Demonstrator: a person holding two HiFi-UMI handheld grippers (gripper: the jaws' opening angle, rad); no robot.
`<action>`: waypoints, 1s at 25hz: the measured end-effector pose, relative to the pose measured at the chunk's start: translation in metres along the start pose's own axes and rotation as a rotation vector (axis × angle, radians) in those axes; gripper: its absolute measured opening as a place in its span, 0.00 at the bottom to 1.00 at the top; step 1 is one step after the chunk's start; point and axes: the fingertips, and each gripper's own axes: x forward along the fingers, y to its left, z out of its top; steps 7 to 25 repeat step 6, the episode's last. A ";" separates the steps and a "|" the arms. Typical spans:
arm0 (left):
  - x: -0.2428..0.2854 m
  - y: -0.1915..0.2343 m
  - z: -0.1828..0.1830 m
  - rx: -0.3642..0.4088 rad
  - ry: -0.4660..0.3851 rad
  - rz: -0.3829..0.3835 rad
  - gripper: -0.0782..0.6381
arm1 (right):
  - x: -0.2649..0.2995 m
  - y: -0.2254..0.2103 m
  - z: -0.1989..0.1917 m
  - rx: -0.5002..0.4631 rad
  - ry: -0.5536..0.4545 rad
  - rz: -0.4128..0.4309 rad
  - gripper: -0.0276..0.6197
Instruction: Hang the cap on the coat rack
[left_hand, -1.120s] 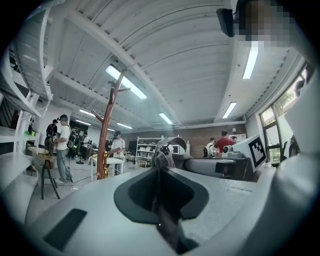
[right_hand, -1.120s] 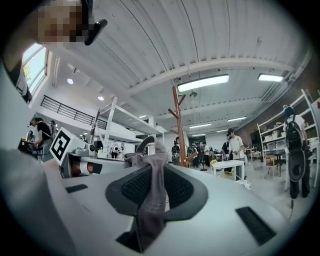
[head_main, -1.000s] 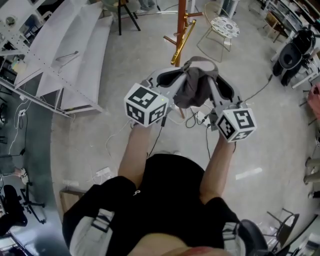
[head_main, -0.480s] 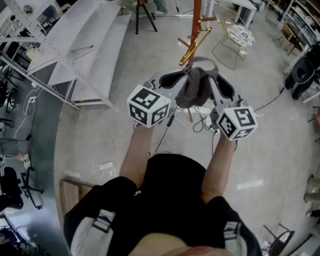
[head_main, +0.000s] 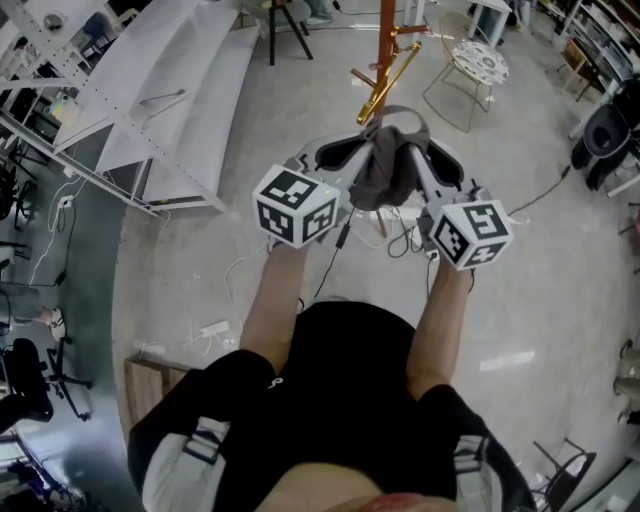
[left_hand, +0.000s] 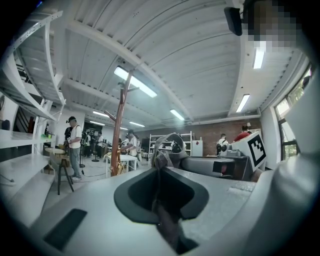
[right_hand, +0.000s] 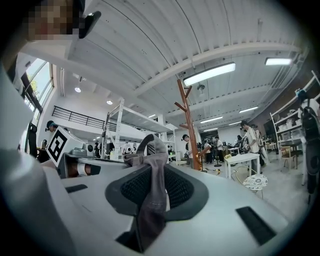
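A grey cap hangs between both grippers at chest height, bunched, with its strap looped upward. My left gripper is shut on the cap's left edge; grey cloth runs pinched between its jaws. My right gripper is shut on the cap's right edge, with the fabric squeezed in its jaws. The wooden coat rack stands just beyond the cap, its brown pole and pegs rising ahead in the right gripper view and to the left as the coat rack in the left gripper view.
A brass-coloured arm angles off the rack's lower part. A white wire chair stands right of the rack, white shelving to the left. Cables lie on the floor below. People stand farther back in the hall.
The view has shifted toward the rack, so the pole now sits directly above the cap. Both grippers keep the same hold on the cap.
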 end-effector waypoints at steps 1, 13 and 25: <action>0.002 0.001 0.001 0.001 0.002 0.002 0.13 | 0.004 0.001 0.001 0.002 0.002 0.002 0.14; 0.012 -0.006 0.008 0.003 0.010 -0.011 0.13 | 0.004 -0.003 0.005 0.010 0.016 0.000 0.14; 0.012 -0.006 0.008 0.003 0.010 -0.011 0.13 | 0.004 -0.003 0.005 0.010 0.016 0.000 0.14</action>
